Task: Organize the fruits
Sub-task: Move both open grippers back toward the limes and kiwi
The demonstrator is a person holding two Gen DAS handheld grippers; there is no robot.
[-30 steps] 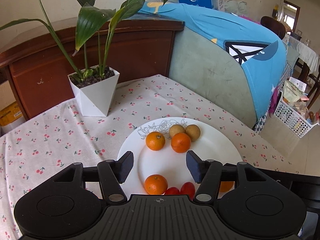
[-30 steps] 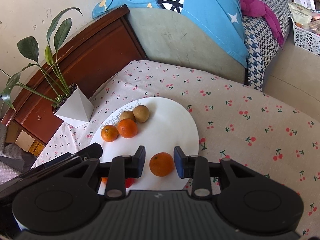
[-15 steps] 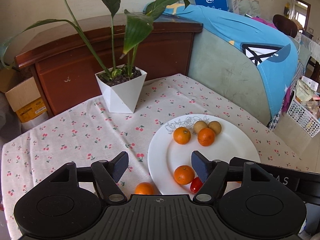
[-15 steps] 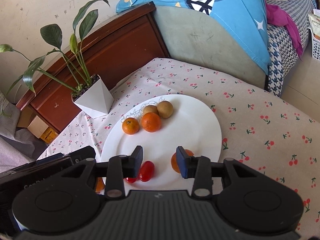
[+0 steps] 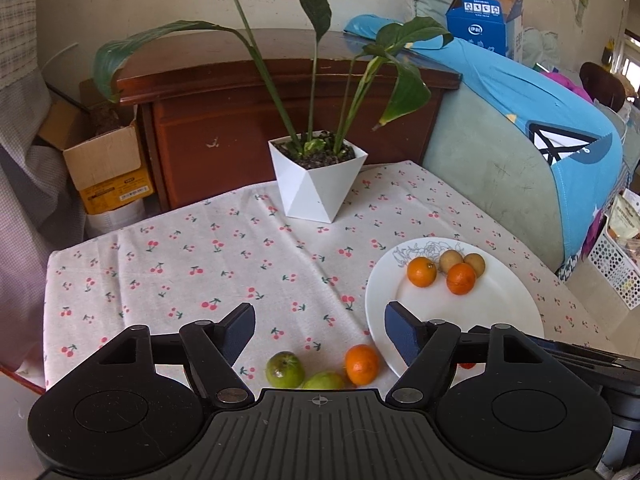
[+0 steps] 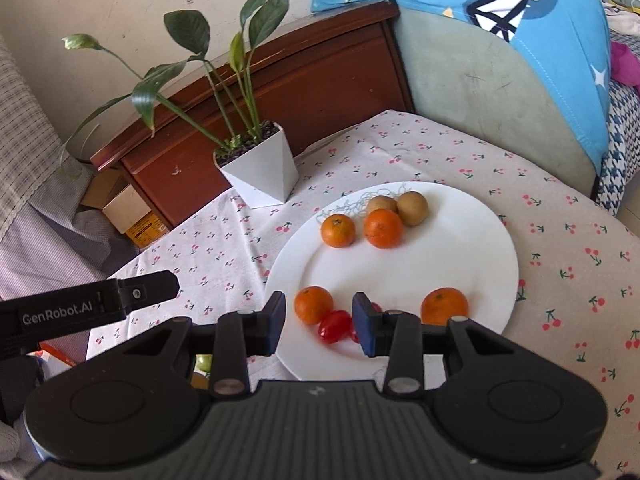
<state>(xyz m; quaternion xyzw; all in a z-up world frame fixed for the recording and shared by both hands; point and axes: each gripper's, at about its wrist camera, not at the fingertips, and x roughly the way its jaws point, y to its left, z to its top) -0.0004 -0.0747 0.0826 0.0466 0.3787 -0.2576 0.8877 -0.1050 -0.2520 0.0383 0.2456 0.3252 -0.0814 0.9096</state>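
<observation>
The left gripper [image 5: 320, 330] is hanging wide apart, released, over the cloth just left of the white plate [image 6: 472, 264]. Beneath it an orange [image 5: 361, 364] and two green fruits [image 5: 285, 369] are lying off the plate. The right gripper [image 6: 319, 322] is hovering released over the plate's near edge, above red tomatoes [image 6: 334, 326] sitting beside another orange [image 6: 313, 304].

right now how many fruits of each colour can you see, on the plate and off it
orange: 5, four on the plate, e.g., and one on the tablecloth
brown: 2
red: 2, one partly hidden by a right gripper finger
green: 2, off the plate
total: 11
</observation>
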